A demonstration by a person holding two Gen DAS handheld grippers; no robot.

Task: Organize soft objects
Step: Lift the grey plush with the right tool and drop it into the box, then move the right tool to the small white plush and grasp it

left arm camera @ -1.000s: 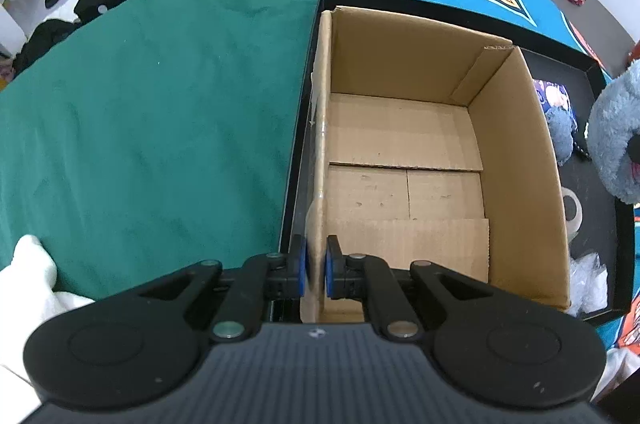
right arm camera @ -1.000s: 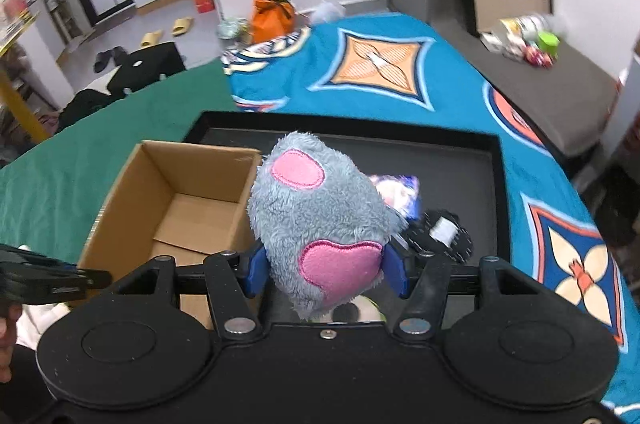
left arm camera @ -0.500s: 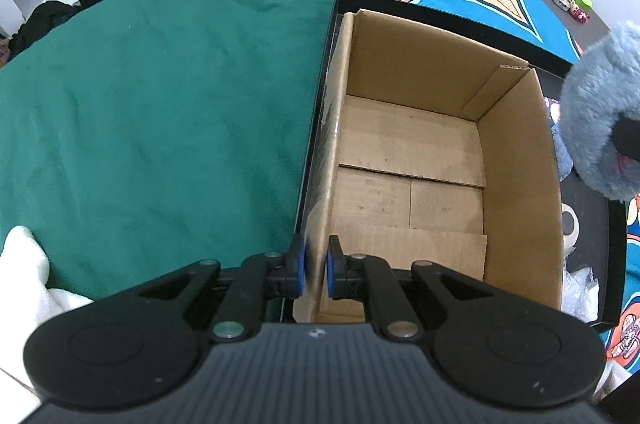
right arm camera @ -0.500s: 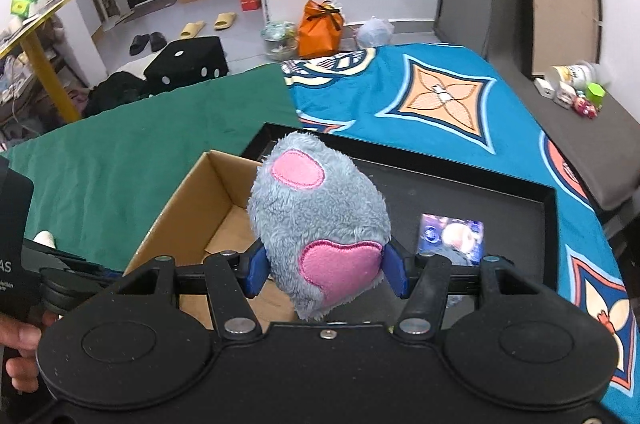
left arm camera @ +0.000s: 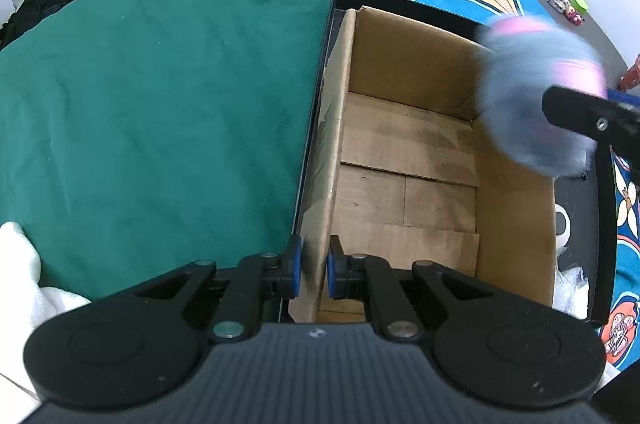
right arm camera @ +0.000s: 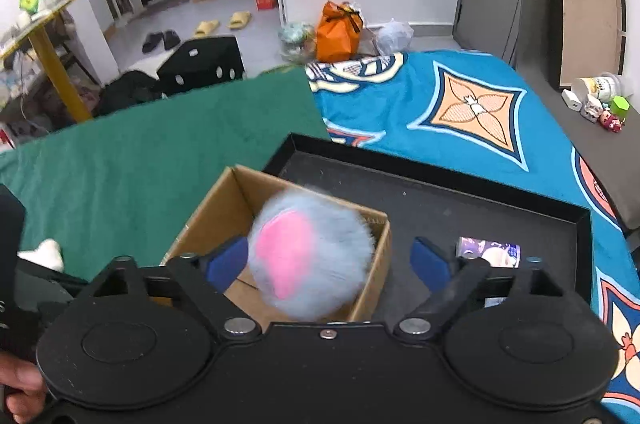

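A grey plush toy with pink patches (right arm camera: pixel 308 256) is blurred with motion above the open cardboard box (right arm camera: pixel 236 199). My right gripper (right arm camera: pixel 328 264) is open with its jaws spread wide, and the toy sits loose between them, off to the left pad. In the left wrist view the toy (left arm camera: pixel 536 103) hangs over the box's right wall (left arm camera: pixel 516 220). My left gripper (left arm camera: pixel 314 270) is shut on the box's left wall (left arm camera: pixel 332 159) near the front corner.
The box stands in a black tray (right arm camera: pixel 460 203) on a bed with a green cloth (left arm camera: pixel 160 83) and a blue patterned blanket (right arm camera: pixel 472 103). A small printed pouch (right arm camera: pixel 490 252) lies in the tray. A white cloth (left arm camera: pixel 16 264) lies at the left.
My right gripper has opened and let go of the plush toy, which is now dropping toward the box. The right gripper rose and moved left. The left gripper kept its hold.
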